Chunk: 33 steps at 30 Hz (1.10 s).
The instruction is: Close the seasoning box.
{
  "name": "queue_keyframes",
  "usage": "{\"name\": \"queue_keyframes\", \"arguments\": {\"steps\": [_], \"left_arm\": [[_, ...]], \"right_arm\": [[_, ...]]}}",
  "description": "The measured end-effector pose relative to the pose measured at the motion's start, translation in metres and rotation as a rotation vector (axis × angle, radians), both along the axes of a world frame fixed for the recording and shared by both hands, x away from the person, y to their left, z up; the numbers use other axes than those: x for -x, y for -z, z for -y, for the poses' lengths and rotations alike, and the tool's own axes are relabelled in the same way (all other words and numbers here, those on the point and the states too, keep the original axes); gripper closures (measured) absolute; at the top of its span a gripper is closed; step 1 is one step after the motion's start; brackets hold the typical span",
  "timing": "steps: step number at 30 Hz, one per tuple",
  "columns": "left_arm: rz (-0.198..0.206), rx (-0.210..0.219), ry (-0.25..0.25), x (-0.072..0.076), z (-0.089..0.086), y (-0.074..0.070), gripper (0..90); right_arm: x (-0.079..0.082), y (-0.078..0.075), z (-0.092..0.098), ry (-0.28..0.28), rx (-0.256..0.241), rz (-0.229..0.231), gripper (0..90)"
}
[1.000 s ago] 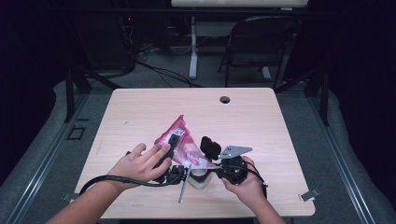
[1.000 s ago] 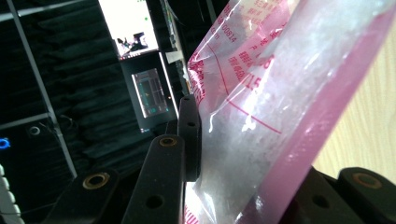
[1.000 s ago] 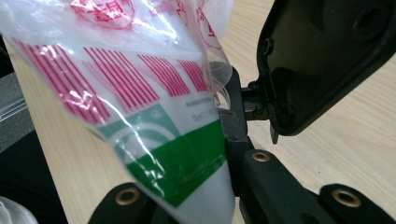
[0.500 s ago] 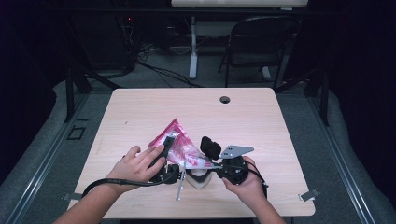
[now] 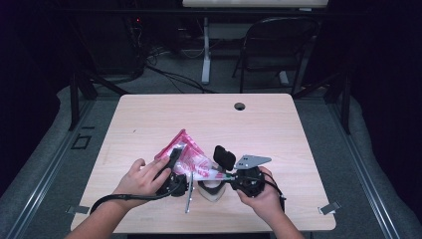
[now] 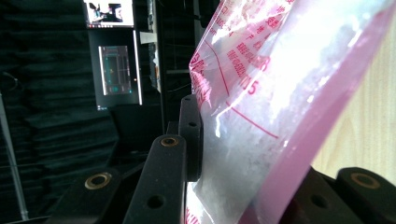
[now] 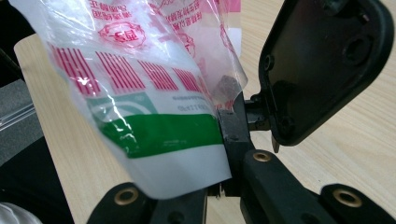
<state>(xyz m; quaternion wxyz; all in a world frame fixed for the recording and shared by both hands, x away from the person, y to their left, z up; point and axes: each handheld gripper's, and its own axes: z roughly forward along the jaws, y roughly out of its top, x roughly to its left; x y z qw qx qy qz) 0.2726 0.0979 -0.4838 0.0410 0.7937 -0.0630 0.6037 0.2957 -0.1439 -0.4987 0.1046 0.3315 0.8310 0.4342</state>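
the pink-printed plastic bag (image 5: 186, 157) lies near the front middle of the tabletop (image 5: 149, 119), held from both sides. the left hand-held gripper (image 5: 172, 160) is pinching one edge of the bag; in the left gripper view (image 6: 243, 154) the film is squeezed flat between its jaws. the right hand-held gripper (image 5: 225, 167) looks partly spread, with the bag's green-striped end (image 7: 159, 130) lying between its jaws, one pad against the film and the other standing off to the side, so i cannot say it has a firm grip yet. a pale bowl-like thing (image 5: 211, 191) and a thin metal strip (image 5: 189, 191) lie just in front of the bag, between the two hands.

the step in hand seems to be taking hold of the bag at two points to open or spread it. to do that well, the left pinch should hold steady while the right jaws close on one layer of film near the edge, not on both layers. pull gently apart, since thin film slips and tears.

compared with a second ago, the bag has sunk lower and flatter toward the tabletop, and the left hand (image 5: 142, 179) has drawn slightly toward the person. the right hand (image 5: 259, 194) sits much where it was.
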Motion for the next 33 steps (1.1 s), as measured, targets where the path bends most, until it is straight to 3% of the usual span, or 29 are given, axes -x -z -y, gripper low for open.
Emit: {"name": "queue_keyframes", "arguments": {"steps": [12,26,33], "left_arm": [[-0.055,0.111,-0.035,-0.002,-0.004,0.009,79.2],[-0.089,0.176,-0.052,-0.002,-0.008,0.018,79.5],[-0.117,0.222,-0.064,-0.002,-0.011,0.022,79.5]], "right_arm": [[0.000,-0.001,0.001,-0.001,-0.009,0.001,87.1],[0.000,-0.001,0.001,-0.002,-0.019,-0.003,85.0],[-0.001,-0.001,0.002,-0.005,-0.032,-0.007,77.4]]}}
